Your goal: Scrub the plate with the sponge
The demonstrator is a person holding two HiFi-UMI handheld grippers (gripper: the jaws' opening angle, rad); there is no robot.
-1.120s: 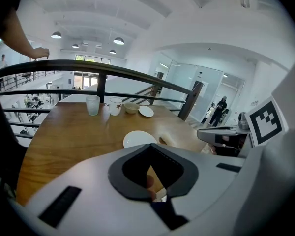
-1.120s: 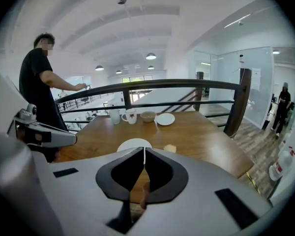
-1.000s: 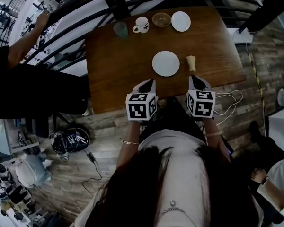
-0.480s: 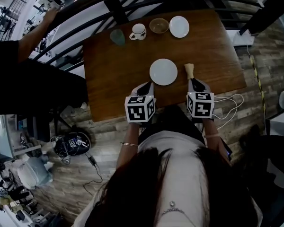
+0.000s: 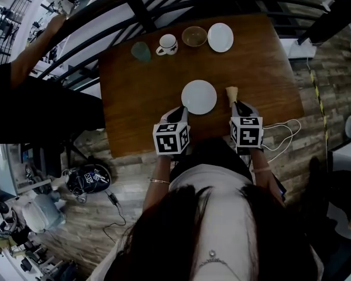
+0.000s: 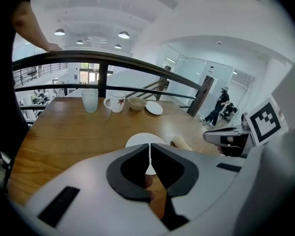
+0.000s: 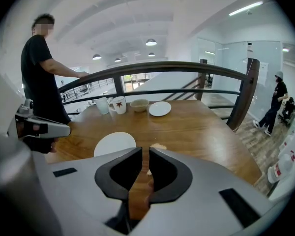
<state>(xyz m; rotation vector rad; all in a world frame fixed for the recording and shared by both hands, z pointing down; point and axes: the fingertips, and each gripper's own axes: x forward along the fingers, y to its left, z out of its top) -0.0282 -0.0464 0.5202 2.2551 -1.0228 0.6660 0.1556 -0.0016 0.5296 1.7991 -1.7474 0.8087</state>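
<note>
We hold our left gripper [image 5: 177, 112] over the near edge of the wooden table [image 5: 134, 104], jaws closed on nothing, just short of the white plate [image 5: 199, 96]; our right gripper [image 5: 241, 106], likewise closed and empty, points at the tan sponge [image 5: 231, 92] lying just right of the plate

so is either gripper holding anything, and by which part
Nothing held: the left gripper and right gripper are both shut and empty; plate and sponge lie on the table.
</note>
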